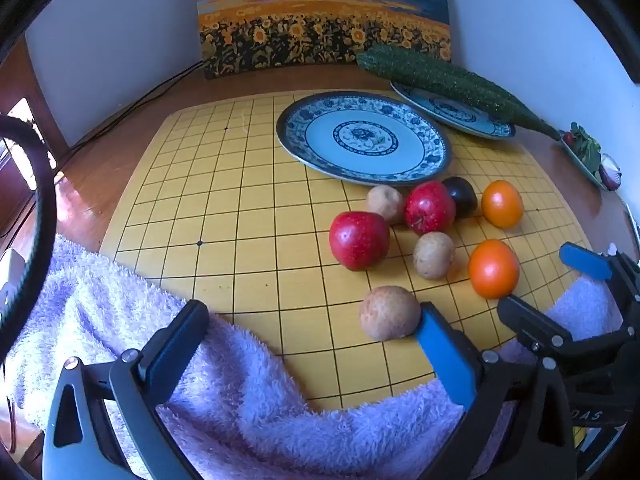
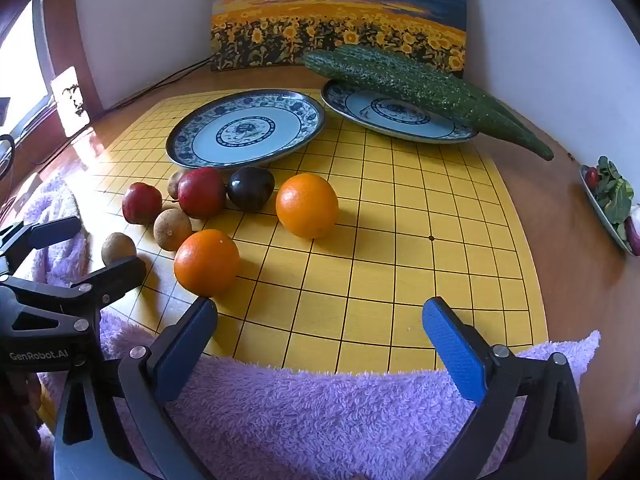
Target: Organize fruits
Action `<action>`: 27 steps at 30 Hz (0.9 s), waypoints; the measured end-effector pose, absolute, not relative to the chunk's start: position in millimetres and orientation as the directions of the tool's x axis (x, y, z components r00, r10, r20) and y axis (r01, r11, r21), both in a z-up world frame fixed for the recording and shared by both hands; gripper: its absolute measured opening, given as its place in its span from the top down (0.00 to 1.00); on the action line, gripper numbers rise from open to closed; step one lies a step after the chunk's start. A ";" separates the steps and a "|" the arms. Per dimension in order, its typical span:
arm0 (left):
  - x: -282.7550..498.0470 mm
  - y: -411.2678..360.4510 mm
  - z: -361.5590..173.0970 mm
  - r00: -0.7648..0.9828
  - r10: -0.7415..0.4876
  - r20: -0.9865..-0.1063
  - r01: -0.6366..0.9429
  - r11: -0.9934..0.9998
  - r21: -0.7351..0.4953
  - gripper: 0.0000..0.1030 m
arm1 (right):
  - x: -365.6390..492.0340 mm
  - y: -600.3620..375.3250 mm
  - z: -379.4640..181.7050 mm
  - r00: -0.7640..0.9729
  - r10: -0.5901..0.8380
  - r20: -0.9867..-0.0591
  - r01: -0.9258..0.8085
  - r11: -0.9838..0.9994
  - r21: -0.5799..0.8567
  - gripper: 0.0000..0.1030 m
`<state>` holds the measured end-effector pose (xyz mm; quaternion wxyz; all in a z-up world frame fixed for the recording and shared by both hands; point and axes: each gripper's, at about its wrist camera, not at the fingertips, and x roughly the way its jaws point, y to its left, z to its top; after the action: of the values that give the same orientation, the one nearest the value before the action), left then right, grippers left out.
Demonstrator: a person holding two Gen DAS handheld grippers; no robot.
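Fruits lie loose on a yellow grid board [image 1: 240,216]: two red apples [image 1: 359,240] [image 1: 429,207], two oranges [image 1: 493,268] [image 1: 502,203], a dark plum [image 1: 462,196] and three brown round fruits [image 1: 390,312]. An empty blue-patterned plate [image 1: 362,138] sits behind them. My left gripper [image 1: 316,328] is open and empty, its right finger beside the nearest brown fruit. My right gripper [image 2: 320,320] is open and empty, just right of the near orange [image 2: 207,262]; it also shows in the left wrist view [image 1: 548,280]. The plate shows in the right wrist view [image 2: 244,130].
A second patterned plate [image 2: 396,116] at the back right holds long green gourds [image 2: 404,80]. A purple fluffy towel [image 2: 320,420] covers the board's near edge. A sunflower painting [image 1: 324,16] leans on the wall. A small dish of salad [image 2: 612,200] sits at the right edge.
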<state>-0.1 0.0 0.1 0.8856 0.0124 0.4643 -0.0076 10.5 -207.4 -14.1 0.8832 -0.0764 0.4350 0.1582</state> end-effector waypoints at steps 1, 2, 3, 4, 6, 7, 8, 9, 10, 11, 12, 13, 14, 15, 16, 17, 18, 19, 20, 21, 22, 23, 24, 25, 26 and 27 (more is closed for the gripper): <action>-0.3 0.1 0.1 0.573 -0.003 -0.819 0.025 1.000 0.013 0.00 | 10.7 -207.4 -13.9 0.570 0.213 -0.794 -0.346 0.938 0.003 0.00; -0.2 0.0 0.1 0.570 -0.002 -0.822 0.025 1.000 0.014 0.00 | 10.9 -207.3 -13.8 0.569 0.211 -0.795 -0.345 0.938 0.002 0.00; -0.1 0.1 0.1 0.568 -0.002 -0.823 0.024 1.000 0.014 0.00 | 10.9 -207.4 -13.6 0.569 0.212 -0.794 -0.345 0.938 0.004 0.00; -0.1 0.1 0.0 0.568 -0.002 -0.823 0.024 1.000 0.014 0.00 | 11.0 -207.5 -13.5 0.569 0.213 -0.794 -0.346 0.938 0.004 0.00; -0.3 0.1 0.0 0.567 -0.001 -0.824 0.024 1.000 0.015 0.00 | 11.0 -207.3 -13.1 0.570 0.212 -0.794 -0.346 0.938 0.002 0.00; -0.1 0.2 0.0 0.565 -0.001 -0.825 0.024 1.000 0.015 0.00 | 11.0 -207.3 -13.0 0.570 0.212 -0.794 -0.346 0.938 0.002 0.00; 0.0 0.2 -0.1 0.564 -0.001 -0.826 0.024 1.000 0.015 0.00 | 11.2 -207.4 -12.9 0.570 0.212 -0.794 -0.346 0.938 0.002 0.00; -0.1 0.2 -0.1 0.566 -0.001 -0.824 0.024 1.000 0.015 0.00 | 11.2 -207.3 -12.7 0.570 0.211 -0.794 -0.346 0.938 0.002 0.00; 0.0 0.3 0.0 0.567 -0.002 -0.823 0.024 1.000 0.014 0.00 | 11.1 -207.3 -13.1 0.570 0.212 -0.794 -0.345 0.938 0.002 0.00; 0.3 0.4 0.1 0.567 -0.002 -0.823 0.024 1.000 0.014 0.00 | 11.0 -207.1 -13.5 0.570 0.211 -0.794 -0.345 0.939 0.002 0.00; 0.7 0.4 0.2 0.567 -0.001 -0.824 0.024 1.000 0.015 0.00 | 10.8 -207.0 -13.8 0.571 0.211 -0.793 -0.345 0.939 0.002 0.00; -4.6 -0.3 -0.6 0.566 -0.002 -0.824 0.024 1.000 0.015 0.00 | 10.7 -206.9 -14.1 0.571 0.212 -0.793 -0.344 0.939 0.003 0.00; -5.0 -0.3 -0.6 0.565 -0.002 -0.825 0.024 1.000 0.014 0.00 | 11.1 -208.1 -11.9 0.572 0.212 -0.792 -0.344 0.939 0.003 0.00; -5.6 0.9 -0.3 0.565 -0.002 -0.825 0.024 1.000 0.014 0.00 | 11.2 -208.2 -11.6 0.572 0.213 -0.792 -0.344 0.939 0.004 0.00; -5.5 0.9 -0.4 0.565 -0.003 -0.825 0.024 1.000 0.013 0.00 | 10.8 -208.0 -12.3 0.572 0.212 -0.792 -0.345 0.939 0.002 0.00; -2.8 1.4 -0.7 0.564 -0.003 -0.826 0.025 1.000 0.013 0.00 | 10.8 -208.1 -12.0 0.573 0.212 -0.792 -0.344 0.939 0.003 0.00; -2.9 1.7 -0.7 0.565 -0.003 -0.825 0.025 1.000 0.014 0.00 | 10.9 -208.0 -12.4 0.572 0.212 -0.792 -0.344 0.939 0.003 0.00; -2.7 1.2 -0.6 0.564 -0.002 -0.826 0.024 1.000 0.014 0.00 | 10.7 -207.9 -12.7 0.572 0.212 -0.792 -0.345 0.939 0.002 0.00; -2.5 1.1 -0.5 0.564 -0.002 -0.826 0.023 1.000 0.013 0.00 | 10.6 -207.9 -12.8 0.572 0.212 -0.792 -0.345 0.939 0.002 0.00; -2.5 0.9 -0.4 0.564 -0.001 -0.826 0.024 1.000 0.015 0.00 | 10.5 -208.2 -12.3 0.572 0.212 -0.792 -0.345 0.939 0.002 0.00; -3.3 -0.3 -0.7 0.566 -0.001 -0.825 0.024 1.000 0.015 0.00 | 10.2 -208.5 -12.2 0.572 0.212 -0.792 -0.345 0.939 0.002 0.00; -2.9 -0.6 -0.4 0.565 -0.001 -0.825 0.024 1.000 0.016 0.00 | 9.9 -208.8 -11.9 0.573 0.212 -0.792 -0.345 0.939 0.002 0.00; -3.0 -0.9 -0.4 0.565 -0.001 -0.825 0.024 1.000 0.016 0.00 | 9.8 -209.1 -11.4 0.573 0.212 -0.792 -0.344 0.939 0.002 0.00; -2.7 -0.3 0.0 0.565 -0.001 -0.825 0.024 1.000 0.015 0.00 | 9.0 -208.4 -14.4 0.574 0.212 -0.791 -0.344 0.939 0.002 0.00; -2.6 -0.4 0.0 0.565 -0.001 -0.825 0.024 1.000 0.015 0.00 | 9.0 -208.4 -14.1 0.574 0.212 -0.791 -0.343 0.939 0.003 0.00; -2.5 -0.5 0.1 0.565 -0.001 -0.825 0.024 1.000 0.015 0.00 | 9.0 -207.9 -13.8 0.574 0.212 -0.791 -0.343 0.939 0.003 0.00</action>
<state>-2.5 -0.5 0.1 0.8845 0.0124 0.4664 -0.0070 9.0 -207.9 -13.8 0.8839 -0.0755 0.4339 0.1570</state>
